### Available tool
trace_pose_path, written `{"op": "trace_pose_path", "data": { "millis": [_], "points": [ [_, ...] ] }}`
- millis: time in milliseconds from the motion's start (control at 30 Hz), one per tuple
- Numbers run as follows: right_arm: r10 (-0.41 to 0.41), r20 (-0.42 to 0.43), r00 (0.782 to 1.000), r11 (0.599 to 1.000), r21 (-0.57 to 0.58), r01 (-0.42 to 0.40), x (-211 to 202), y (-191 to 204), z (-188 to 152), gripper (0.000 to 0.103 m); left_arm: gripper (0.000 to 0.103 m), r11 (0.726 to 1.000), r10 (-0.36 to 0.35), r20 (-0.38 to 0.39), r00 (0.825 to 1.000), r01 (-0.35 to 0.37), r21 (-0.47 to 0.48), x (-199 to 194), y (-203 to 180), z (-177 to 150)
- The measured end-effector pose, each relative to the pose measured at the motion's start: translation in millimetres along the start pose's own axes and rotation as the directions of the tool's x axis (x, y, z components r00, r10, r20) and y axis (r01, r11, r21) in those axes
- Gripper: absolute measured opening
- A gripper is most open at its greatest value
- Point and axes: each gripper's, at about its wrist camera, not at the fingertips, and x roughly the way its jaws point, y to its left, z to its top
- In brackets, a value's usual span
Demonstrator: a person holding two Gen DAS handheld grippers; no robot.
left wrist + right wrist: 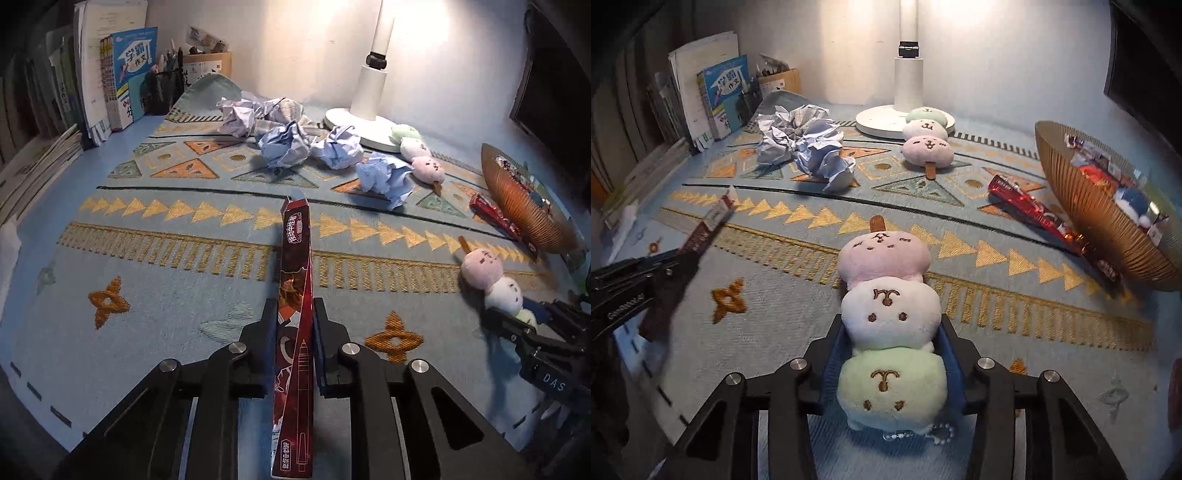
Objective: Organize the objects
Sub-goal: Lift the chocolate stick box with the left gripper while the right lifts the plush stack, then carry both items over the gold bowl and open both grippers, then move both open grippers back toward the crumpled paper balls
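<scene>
A long, thin red pen box (295, 258) sticks forward above the patterned mat, with my left gripper (295, 302) shut on its lower half. The same box (716, 214) and left gripper (687, 258) show at the left of the right wrist view. A plush skewer toy (890, 314) of pink, white and green balls lies on the mat. My right gripper (892, 322) is closed around it, and its blue pads (833, 363) press the white and green balls. In the left wrist view this toy (484, 269) and right gripper (517, 326) sit at the right edge.
Several crumpled paper balls (295, 144) lie ahead by a white lamp base (354, 122). A second plush skewer (927, 144) rests near the lamp. A ribbed gold bowl (1082, 199) with wrapped items stands at the right, another red box (1034, 214) beside it. Books (129, 77) and a pen holder (162, 88) stand at the back left.
</scene>
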Motion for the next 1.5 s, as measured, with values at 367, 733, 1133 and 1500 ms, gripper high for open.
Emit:
{"op": "trace_pose_path", "data": {
  "millis": [367, 733, 1133, 1500],
  "points": [
    [-0.106, 0.236, 0.966, 0.944, 0.33, 0.023, -106, -124, 50, 0.046, 0.014, 0.938, -0.31, 0.1, 0.945, 0.288, 0.191, -11, -151, 110],
    [-0.278, 0.205, 0.938, 0.856, 0.497, 0.144, -86, -230, 102, 0.067, 0.047, 0.891, -0.425, 0.026, 0.905, 0.413, 0.188, 72, -273, 175],
    [-0.08, 0.298, 0.951, 0.907, 0.417, -0.054, -115, -162, 23, 0.078, 0.069, 0.985, -0.171, 0.197, 0.965, 0.161, 0.067, -9, -88, 92],
    [0.013, 0.217, 0.976, 0.958, 0.278, -0.075, -38, -74, -3, 0.096, 0.07, 0.986, 0.07, 0.116, 0.991, -0.051, -0.159, 23, 52, 35]
  ]
}}
